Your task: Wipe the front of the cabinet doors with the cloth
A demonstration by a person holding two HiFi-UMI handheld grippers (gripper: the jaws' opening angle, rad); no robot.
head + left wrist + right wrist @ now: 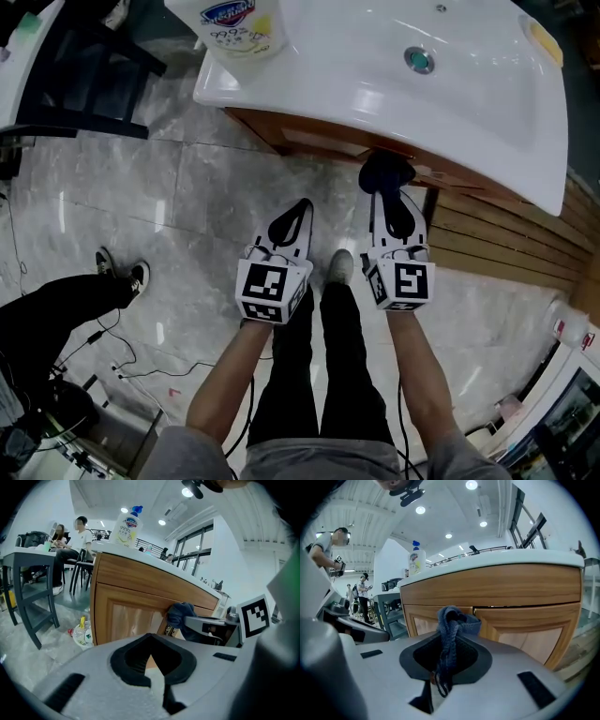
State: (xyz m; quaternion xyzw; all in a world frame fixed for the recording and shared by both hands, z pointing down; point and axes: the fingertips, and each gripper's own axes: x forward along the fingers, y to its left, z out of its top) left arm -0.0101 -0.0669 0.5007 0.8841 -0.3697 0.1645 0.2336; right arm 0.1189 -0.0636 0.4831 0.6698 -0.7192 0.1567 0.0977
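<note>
My right gripper [388, 187] is shut on a dark blue cloth [385, 172], bunched at its tip right under the white basin top, against the wooden cabinet [309, 141]. In the right gripper view the cloth [453, 620] hangs between the jaws in front of the seam of the two cabinet doors [525, 625]. My left gripper [301, 208] is lower and to the left, shut and holding nothing. From the left gripper view the cloth [181, 613] touches the door [124, 620] near its right edge.
A white basin top [487, 103] with a soap bottle [239, 23] overhangs the cabinet. Another person's legs [75, 300] and cables lie at the left. A dark table frame [84, 66] stands at top left. A small bottle [83, 632] sits on the floor beside the cabinet.
</note>
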